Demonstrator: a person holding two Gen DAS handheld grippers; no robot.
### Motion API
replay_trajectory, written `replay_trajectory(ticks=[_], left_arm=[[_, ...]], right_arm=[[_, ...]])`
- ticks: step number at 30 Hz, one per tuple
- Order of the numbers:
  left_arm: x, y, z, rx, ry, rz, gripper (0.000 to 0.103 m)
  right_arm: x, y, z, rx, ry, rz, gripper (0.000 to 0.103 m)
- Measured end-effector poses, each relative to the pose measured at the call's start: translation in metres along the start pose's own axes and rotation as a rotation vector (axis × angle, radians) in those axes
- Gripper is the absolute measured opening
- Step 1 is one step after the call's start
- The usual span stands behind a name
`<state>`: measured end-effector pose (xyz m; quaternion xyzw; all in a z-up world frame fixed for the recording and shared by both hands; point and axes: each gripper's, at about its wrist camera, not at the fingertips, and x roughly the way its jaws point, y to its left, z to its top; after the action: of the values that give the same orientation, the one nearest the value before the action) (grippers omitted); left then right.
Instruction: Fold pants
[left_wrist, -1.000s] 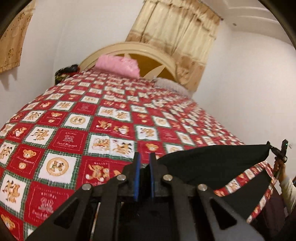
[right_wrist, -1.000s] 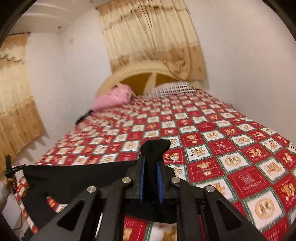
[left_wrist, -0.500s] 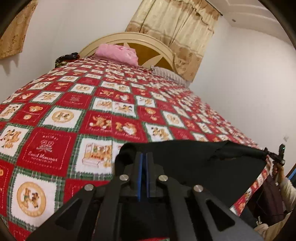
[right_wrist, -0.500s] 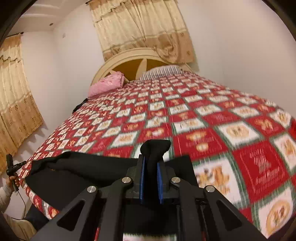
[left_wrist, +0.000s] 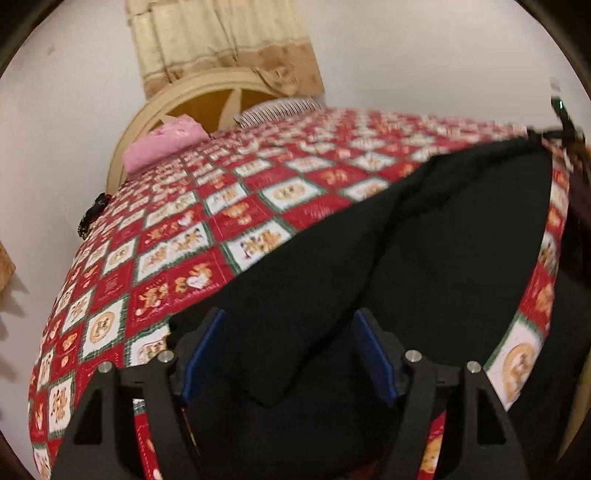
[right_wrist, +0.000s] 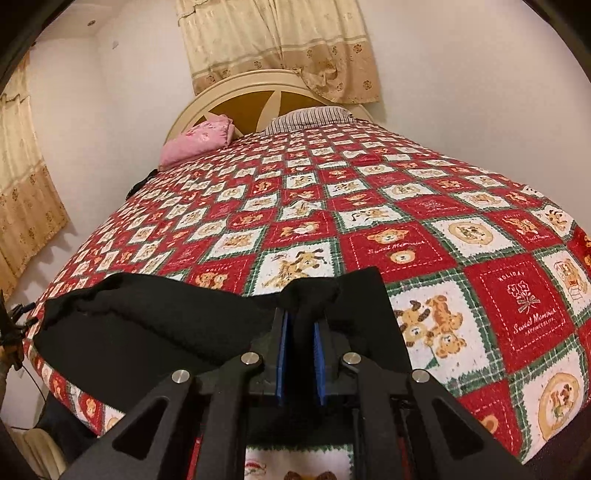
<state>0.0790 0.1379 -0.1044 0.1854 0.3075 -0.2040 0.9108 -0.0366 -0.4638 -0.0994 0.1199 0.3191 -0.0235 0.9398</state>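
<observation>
While the left tool (left_wrist: 291, 354) gapes over the pants (left_wrist: 424, 251), the right tool (right_wrist: 300, 350) pinches them — low, level.

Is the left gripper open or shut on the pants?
Open: the left gripper has its blue pads wide apart, with the black pants lying loose between them.

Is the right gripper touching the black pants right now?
Touching. The right wrist view shows the right gripper with a bunch of the black pants pinched between its blue pads.
</observation>
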Motion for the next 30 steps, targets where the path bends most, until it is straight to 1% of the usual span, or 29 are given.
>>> replay_trajectory(ticks=[3, 5, 8, 9, 11, 12, 13, 16, 18, 21, 22, 24, 27, 30], left_arm=[[0.019, -0.003, -0.003, 0.019, 0.059, 0.008, 0.074], [0.028, -0.005, -0.006, 0.044, 0.099, 0.039, 0.074], [0.029, -0.005, -0.005, 0.055, 0.103, 0.042, 0.074], [0.030, -0.004, -0.003, 0.053, 0.112, 0.043, 0.072], [0.030, 0.001, 0.001, 0.045, 0.127, 0.033, 0.045], [0.034, 0.003, 0.003, 0.042, 0.141, 0.024, 0.020], [0.033, 0.006, 0.006, 0.032, 0.146, 0.016, 0.018], [0.025, 0.021, 0.018, -0.005, 0.113, -0.007, 0.015], [0.017, 0.035, 0.029, -0.038, 0.088, 0.001, 0.015], [0.006, 0.058, 0.043, -0.100, 0.056, 0.000, 0.013], [0.000, 0.067, 0.047, -0.130, 0.041, -0.005, 0.013], [-0.008, 0.077, 0.050, -0.157, 0.023, -0.005, 0.013], [-0.022, 0.082, 0.043, -0.187, -0.009, -0.036, 0.013], [-0.033, 0.074, 0.026, -0.180, -0.025, -0.070, 0.013]], right_arm=[[0.002, 0.001, 0.002, 0.000, 0.002, -0.002, 0.013], [0.002, 0.002, 0.002, -0.005, 0.004, -0.006, 0.014], [0.003, 0.003, 0.002, -0.002, 0.003, -0.004, 0.014], [0.004, 0.004, 0.002, -0.001, 0.004, -0.004, 0.014], [0.004, 0.004, 0.001, -0.005, 0.004, -0.008, 0.014], [0.005, 0.005, 0.002, -0.013, 0.002, -0.015, 0.014], [0.005, 0.007, 0.002, -0.020, -0.002, -0.023, 0.014], [0.008, 0.012, 0.010, -0.050, -0.004, -0.055, 0.013], [0.014, 0.015, 0.021, -0.064, 0.008, -0.087, 0.012], [0.021, 0.020, 0.050, -0.082, -0.016, -0.112, 0.012], [0.021, 0.022, 0.059, -0.084, -0.032, -0.114, 0.012], [0.016, 0.028, 0.080, -0.093, -0.085, -0.103, 0.012], [-0.002, 0.042, 0.097, -0.116, -0.171, -0.062, 0.012], [-0.019, 0.042, 0.089, -0.133, -0.221, -0.041, 0.012]])
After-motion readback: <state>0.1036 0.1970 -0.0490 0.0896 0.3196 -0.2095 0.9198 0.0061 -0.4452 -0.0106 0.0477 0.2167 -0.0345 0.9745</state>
